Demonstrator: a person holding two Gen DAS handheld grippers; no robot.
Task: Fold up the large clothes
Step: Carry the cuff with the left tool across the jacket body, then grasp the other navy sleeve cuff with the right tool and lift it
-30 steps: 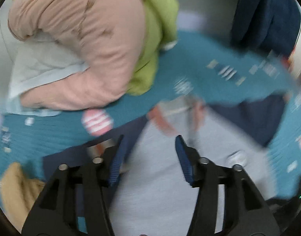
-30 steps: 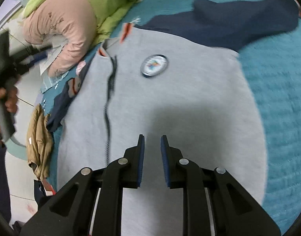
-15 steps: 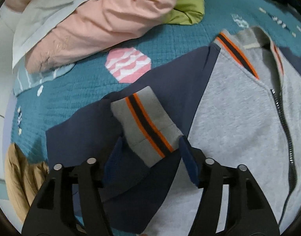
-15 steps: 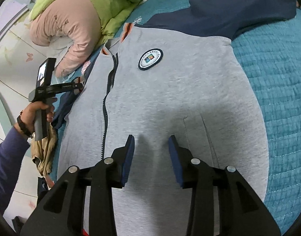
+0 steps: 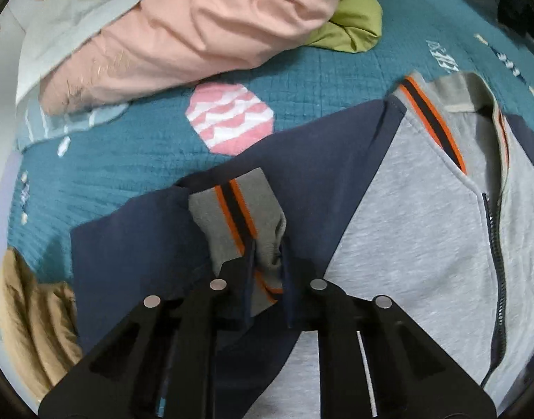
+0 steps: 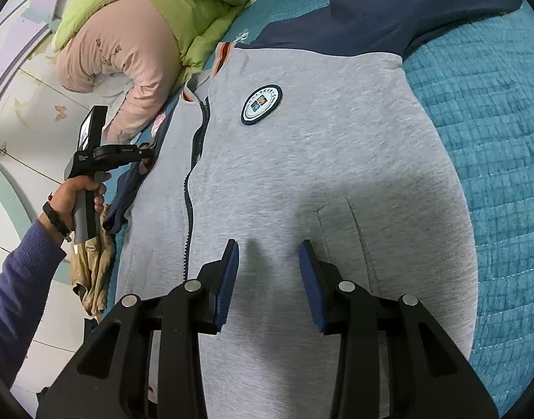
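Observation:
A grey zip jacket (image 6: 302,160) with navy sleeves lies face up on a teal quilt (image 6: 483,111). It has a round badge (image 6: 261,102) on the chest. In the left wrist view my left gripper (image 5: 268,255) is shut on the grey sleeve cuff (image 5: 239,209) with orange and black stripes, folded back over the navy sleeve (image 5: 134,244). The jacket body (image 5: 424,227) lies to its right. My right gripper (image 6: 268,262) is open and empty, just above the lower front of the jacket. The left gripper also shows in the right wrist view (image 6: 143,155) at the jacket's left edge.
A pink padded coat (image 5: 197,28) and a green one (image 5: 354,17) are piled at the head of the quilt. A tan garment (image 5: 26,321) lies at the quilt's left edge. The other navy sleeve (image 6: 406,7) stretches out at the far right.
My left gripper has closed on the striped cuff that lay between its fingers. My right gripper has opened wider over the jacket front.

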